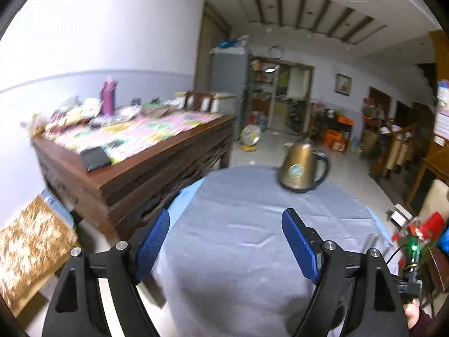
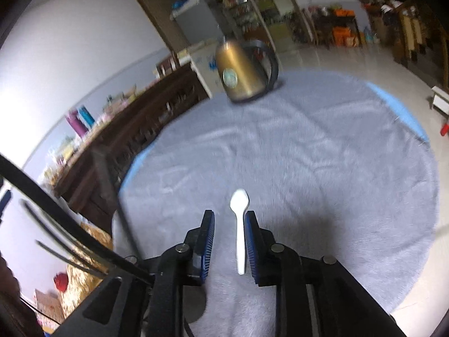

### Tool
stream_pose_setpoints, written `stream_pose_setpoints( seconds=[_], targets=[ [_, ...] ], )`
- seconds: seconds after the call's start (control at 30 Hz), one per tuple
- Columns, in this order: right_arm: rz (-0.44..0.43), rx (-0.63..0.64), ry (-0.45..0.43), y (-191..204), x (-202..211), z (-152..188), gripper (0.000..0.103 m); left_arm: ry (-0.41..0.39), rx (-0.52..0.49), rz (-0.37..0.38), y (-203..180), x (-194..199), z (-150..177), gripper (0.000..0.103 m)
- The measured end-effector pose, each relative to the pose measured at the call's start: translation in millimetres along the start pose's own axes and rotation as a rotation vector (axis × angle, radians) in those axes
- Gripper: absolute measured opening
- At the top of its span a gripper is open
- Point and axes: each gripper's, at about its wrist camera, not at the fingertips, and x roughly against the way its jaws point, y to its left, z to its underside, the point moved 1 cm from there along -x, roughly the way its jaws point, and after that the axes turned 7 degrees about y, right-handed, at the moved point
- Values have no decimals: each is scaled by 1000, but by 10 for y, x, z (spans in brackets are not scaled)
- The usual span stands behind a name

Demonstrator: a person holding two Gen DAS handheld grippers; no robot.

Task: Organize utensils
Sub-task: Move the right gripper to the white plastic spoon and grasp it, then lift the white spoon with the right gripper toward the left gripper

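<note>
A white plastic spoon [image 2: 239, 224] lies between the fingers of my right gripper [image 2: 229, 217], bowl pointing away, over the round table's grey cloth [image 2: 322, 154]. The jaws are narrowly apart, with a gap on the left side of the spoon; the handle lies against the right pad [image 2: 249, 241]. I cannot tell whether the spoon is gripped or resting on the cloth. My left gripper [image 1: 226, 219] is open wide and empty above the grey cloth [image 1: 238, 210]. No other utensil shows.
A gold electric kettle [image 1: 301, 167] with a black handle stands at the table's far side; it also shows in the right wrist view [image 2: 244, 70]. A dark wooden sideboard [image 1: 134, 174] with clutter stands to the left. The other handheld rig [image 1: 415, 247] shows at right.
</note>
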Motion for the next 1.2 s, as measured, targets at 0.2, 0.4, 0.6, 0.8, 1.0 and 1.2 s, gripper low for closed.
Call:
stream_pose_setpoints(
  seconds=[0.2,0.4,0.6,0.8,1.0,1.2],
  targets=[
    [29,43,139,-42,-715,-90,25,168,87,-32,360,-460,252,83],
    [61,71,164,49,-1051,-221,51,315,107,-7,336,-893,525,83],
    [130,110,183,98,-1287,-235,51,364,87,15,242,-1053,631,83],
    [177,148,154,58,-1347,-212,28,380,82,21,197,-1140,632,83],
    [61,80,117,-3,-1203,-289,28,390,54,18,95,-1156,633,83],
    [-371,-112,-45,-129,-635,-575,30,396,58,8,63,-1182,617,83]
  ],
)
